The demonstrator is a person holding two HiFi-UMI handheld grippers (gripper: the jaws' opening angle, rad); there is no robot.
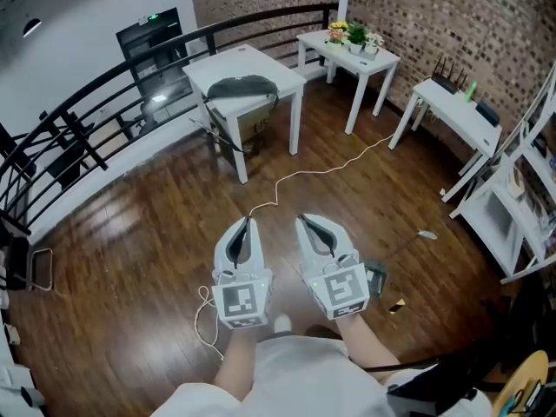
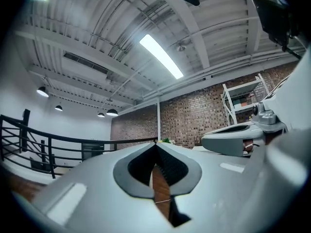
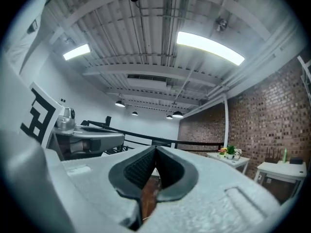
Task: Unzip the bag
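A dark grey bag (image 1: pixel 241 89) lies on a white table (image 1: pixel 282 72) far ahead of me, across the wooden floor. My left gripper (image 1: pixel 248 222) and right gripper (image 1: pixel 301 220) are held side by side close to my body, well short of the table. Both point forward and are shut with nothing between the jaws. In the left gripper view the gripper (image 2: pixel 156 145) shows its tips meeting, with the right gripper (image 2: pixel 234 140) beside it. In the right gripper view the gripper (image 3: pixel 155 150) is equally shut, and the left gripper (image 3: pixel 90 137) shows at its side.
A white cable (image 1: pixel 323 167) runs over the floor from the table toward me. A black railing (image 1: pixel 87 115) curves along the left. A white table with flowers (image 1: pixel 352 49), a white desk (image 1: pixel 456 111) and a white shelf (image 1: pixel 517 207) stand at the right by the brick wall.
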